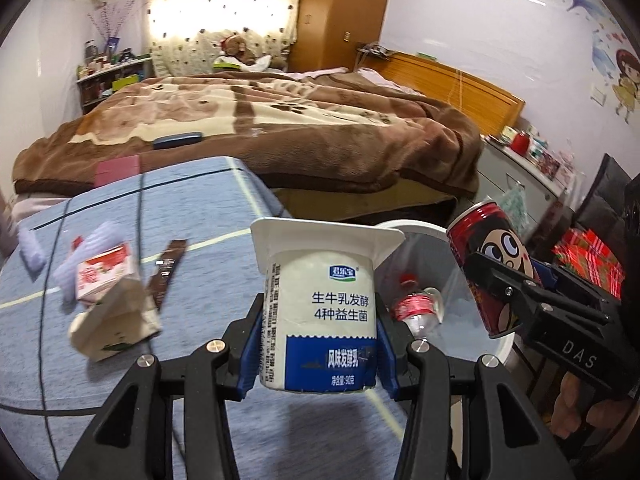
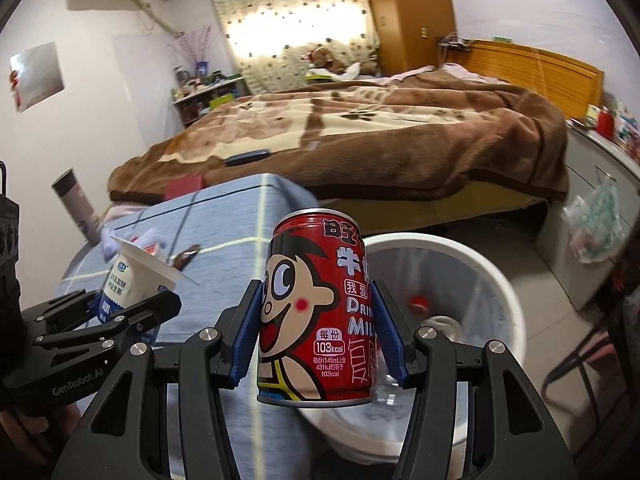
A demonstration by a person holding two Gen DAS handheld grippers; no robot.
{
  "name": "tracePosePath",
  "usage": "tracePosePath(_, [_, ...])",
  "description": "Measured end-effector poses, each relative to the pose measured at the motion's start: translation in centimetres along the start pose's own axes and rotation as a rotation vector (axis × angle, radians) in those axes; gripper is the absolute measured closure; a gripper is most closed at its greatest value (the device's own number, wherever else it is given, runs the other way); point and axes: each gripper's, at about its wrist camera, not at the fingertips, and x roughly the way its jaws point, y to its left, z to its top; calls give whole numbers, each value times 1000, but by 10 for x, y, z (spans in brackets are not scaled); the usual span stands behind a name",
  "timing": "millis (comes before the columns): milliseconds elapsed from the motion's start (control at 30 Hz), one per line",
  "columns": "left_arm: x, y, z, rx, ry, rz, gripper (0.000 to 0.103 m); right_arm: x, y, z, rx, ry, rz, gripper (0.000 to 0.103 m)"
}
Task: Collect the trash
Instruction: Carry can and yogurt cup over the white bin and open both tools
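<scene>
Left gripper (image 1: 318,354) clamped on an upright white yogurt cup (image 1: 320,312), held above the blue-clothed counter (image 1: 208,216) at its edge nearest the white bin (image 2: 472,252). Right gripper (image 2: 316,338) clamped on a red milk can (image 2: 316,320), upright, beside the bin's rim. Inside the bin: a red-capped plastic bottle (image 1: 416,308).
</scene>
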Motion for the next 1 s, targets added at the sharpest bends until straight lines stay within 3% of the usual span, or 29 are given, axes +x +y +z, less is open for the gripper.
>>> tracePosePath(367, [38, -47, -1, 66, 66, -47, 53, 6, -45, -13, 78, 39, -71, 49])
tracePosePath(800, [71, -63, -5, 66, 147, -79, 53, 30, -80, -23, 135, 140, -132, 48])
tracePosePath(833, [73, -63, -5, 60, 152, -85, 52, 31, -81, -24, 139, 149, -132, 48])
tracePosePath(900, [75, -63, -6, 59, 159, -84, 39, 33, -81, -24, 138, 157, -134, 48])
tracePosePath(1000, [76, -63, -9, 59, 162, -81, 37, 31, -80, -23, 131, 151, -128, 41])
